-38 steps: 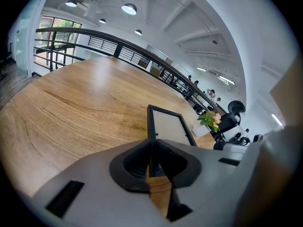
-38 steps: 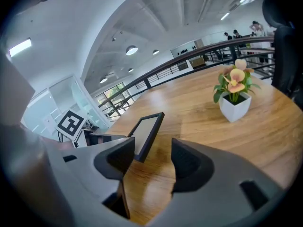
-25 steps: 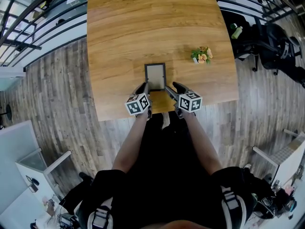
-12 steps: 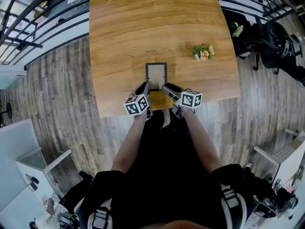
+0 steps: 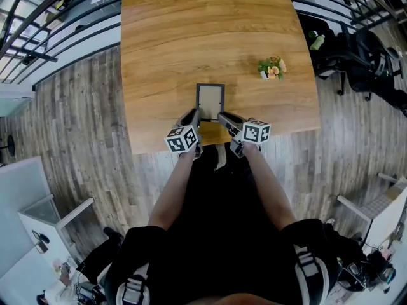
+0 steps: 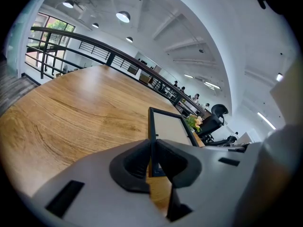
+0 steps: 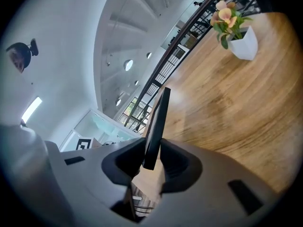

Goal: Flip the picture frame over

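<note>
Wooden bench (image 5: 191,43) is bearing the picture frame (image 5: 210,98) at its near edge — long axis running away from the person. The left hand-held gripper (image 5: 193,115) is clamping its near end; the right hand-held gripper (image 5: 224,117), jaws just closing, is pinching it too.

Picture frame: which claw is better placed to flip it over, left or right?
Probably left. The left claw is clamped on the near edge of the black rectangular picture frame; the right claw grips it too, but its jaws have only just been closing.

An open office: wooden table (image 5: 191,30), black railing (image 5: 60,35), office chair (image 6: 215,119), plank floor (image 5: 76,119), round ceiling lights (image 6: 123,16).
</note>
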Motion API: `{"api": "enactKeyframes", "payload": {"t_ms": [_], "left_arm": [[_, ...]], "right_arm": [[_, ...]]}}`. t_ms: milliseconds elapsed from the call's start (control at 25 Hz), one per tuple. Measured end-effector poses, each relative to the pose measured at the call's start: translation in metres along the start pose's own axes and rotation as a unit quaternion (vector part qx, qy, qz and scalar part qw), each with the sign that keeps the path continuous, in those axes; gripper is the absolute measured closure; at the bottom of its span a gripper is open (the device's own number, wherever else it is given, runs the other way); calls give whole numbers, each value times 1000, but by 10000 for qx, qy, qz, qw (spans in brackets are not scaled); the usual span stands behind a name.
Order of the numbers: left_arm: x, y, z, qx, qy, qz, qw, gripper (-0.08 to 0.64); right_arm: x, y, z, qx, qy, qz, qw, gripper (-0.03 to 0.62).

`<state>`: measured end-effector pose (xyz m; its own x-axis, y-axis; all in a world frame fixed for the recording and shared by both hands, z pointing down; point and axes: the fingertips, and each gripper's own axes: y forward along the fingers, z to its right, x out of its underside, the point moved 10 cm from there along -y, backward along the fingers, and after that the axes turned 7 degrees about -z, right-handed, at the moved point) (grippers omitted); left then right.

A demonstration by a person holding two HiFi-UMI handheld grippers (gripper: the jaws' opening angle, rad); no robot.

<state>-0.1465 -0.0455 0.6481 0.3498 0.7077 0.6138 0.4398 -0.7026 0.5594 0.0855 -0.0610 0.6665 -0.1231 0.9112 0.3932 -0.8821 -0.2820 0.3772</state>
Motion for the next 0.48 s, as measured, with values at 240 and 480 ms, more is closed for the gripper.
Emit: {"api": "enactKeyframes", "payload": {"t_ms": [240,480], "left_arm": [[3,-3,4,-13,264,97,9996,500],[1,3,9,-43,489,-15,9988,500]], "right_arm": [[2,-3,-2,-71,118,89,9999,505],[-1,-8,-4,63,-41,176,9998,517]]}}
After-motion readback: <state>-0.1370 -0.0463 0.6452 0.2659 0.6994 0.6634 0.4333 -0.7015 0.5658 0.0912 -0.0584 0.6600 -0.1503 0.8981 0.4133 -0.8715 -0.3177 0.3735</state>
